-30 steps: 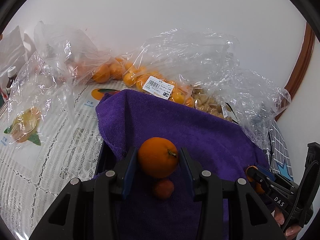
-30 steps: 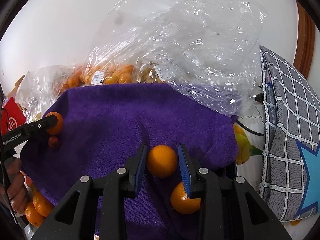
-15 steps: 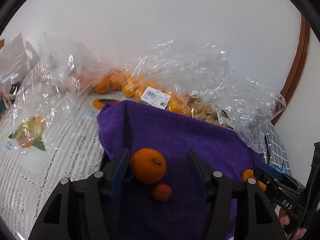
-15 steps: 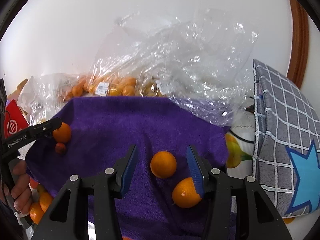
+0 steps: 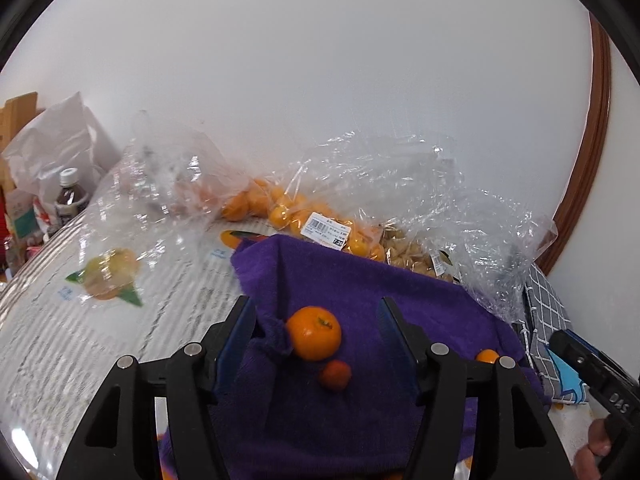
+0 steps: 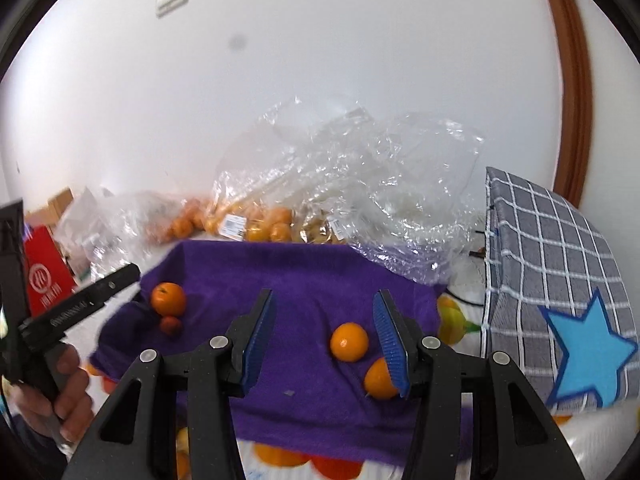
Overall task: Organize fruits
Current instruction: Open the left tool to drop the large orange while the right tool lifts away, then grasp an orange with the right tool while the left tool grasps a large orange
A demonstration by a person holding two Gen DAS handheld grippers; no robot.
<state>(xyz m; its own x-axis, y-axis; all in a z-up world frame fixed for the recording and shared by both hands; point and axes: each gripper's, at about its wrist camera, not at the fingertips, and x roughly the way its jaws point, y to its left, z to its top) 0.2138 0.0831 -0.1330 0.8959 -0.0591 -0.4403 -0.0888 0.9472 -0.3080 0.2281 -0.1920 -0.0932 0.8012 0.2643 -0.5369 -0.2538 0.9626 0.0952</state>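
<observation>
Now both tools tilted downward over the purple towel [image 5: 400,304], held above it, not touching.

Left gripper [image 5: 316,320]: jaws apart, nothing pressed between the blue pads. Large orange [image 5: 314,333] framed in the gap, resting on the towel, clear of both pads, nearer the left one. Small reddish fruit [image 5: 335,375] touching it just below. Fold of towel bunched against the left pad. Seen from the right wrist, this same tool as a black bar [image 6: 86,300] reaching in from the left edge toward the large orange, gripped lower down by a hand [image 6: 60,396] with fingers curled round the handle.

Right gripper [image 6: 324,328]: jaws likewise apart, gripping nothing. Second orange [image 6: 349,341] on the towel inside the gap, close to the right pad but apart from it. Third orange [image 6: 379,378] partly hidden behind that right pad; contact impossible to tell. From the left wrist, right tool [image 5: 592,376] at the lower right edge, fingers [image 5: 600,448] wrapped on its grip.

Behind the towel, clear plastic bags [image 6: 360,176] against the wall, more oranges [image 5: 280,208] inside. Grey checked cushion with a blue star [image 6: 560,280] to the right.
</observation>
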